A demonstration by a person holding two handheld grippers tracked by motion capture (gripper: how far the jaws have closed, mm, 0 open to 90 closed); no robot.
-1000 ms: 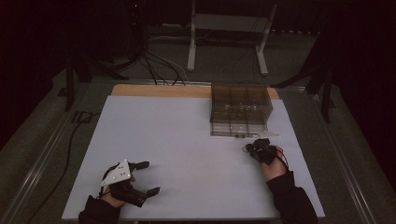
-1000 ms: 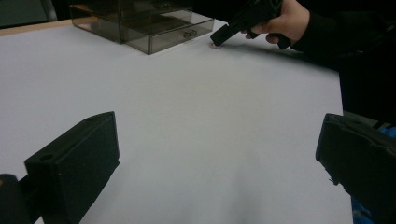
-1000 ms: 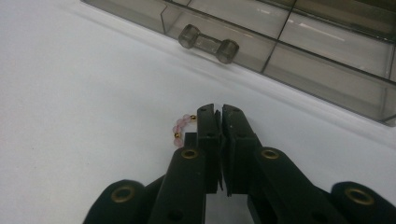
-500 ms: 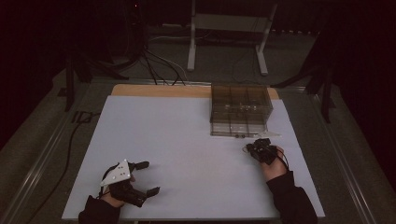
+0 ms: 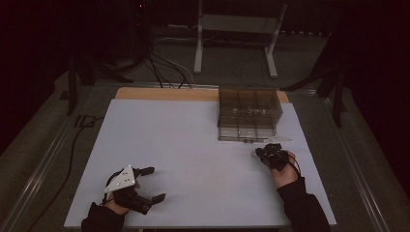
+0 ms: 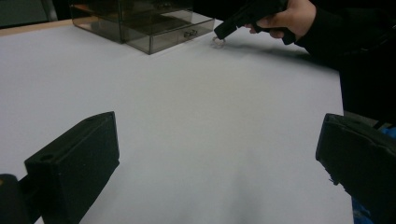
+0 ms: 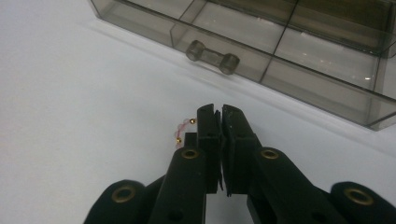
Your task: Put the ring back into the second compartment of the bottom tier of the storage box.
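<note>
A: Left to right, quick. Left gripper (image 5: 145,186) sits near the front left corner of the white table (image 5: 183,145), jaws wide apart, nothing between them. In its own view just bare tabletop lies ahead of the two black jaws.

B: And the right one?

A: Right gripper (image 5: 263,153) is just in front of the smoky clear drawer box (image 5: 249,113), jaws pressed together. A beaded bracelet (image 7: 183,129) lies on the table right at the jaw tips: pale pink beads with a few small gold ones curve out to the left of the tips. It looks clamped on the strand, but the pinch point itself is hidden behind the jaws.

B: How will the bracelet handle?

A: My guess is very light and limp, a loose string of small hard beads. It will drape and swing once lifted. The beads are round and probably slippery, so the pinch should land on the strand between beads or squarely over one bead, not on its edge. Not very fragile, but a hard tug could snap the thread.

B: Counts?

A: Two grippers, one bracelet, one drawer box. On the box I see one handle (image 7: 212,57) on the bottom drawer facing the right gripper. Dividers split the box into compartments; exact number is hard to tell through the tinted walls. Two gold beads visible; can't count the pink ones, partly hidden.
</note>
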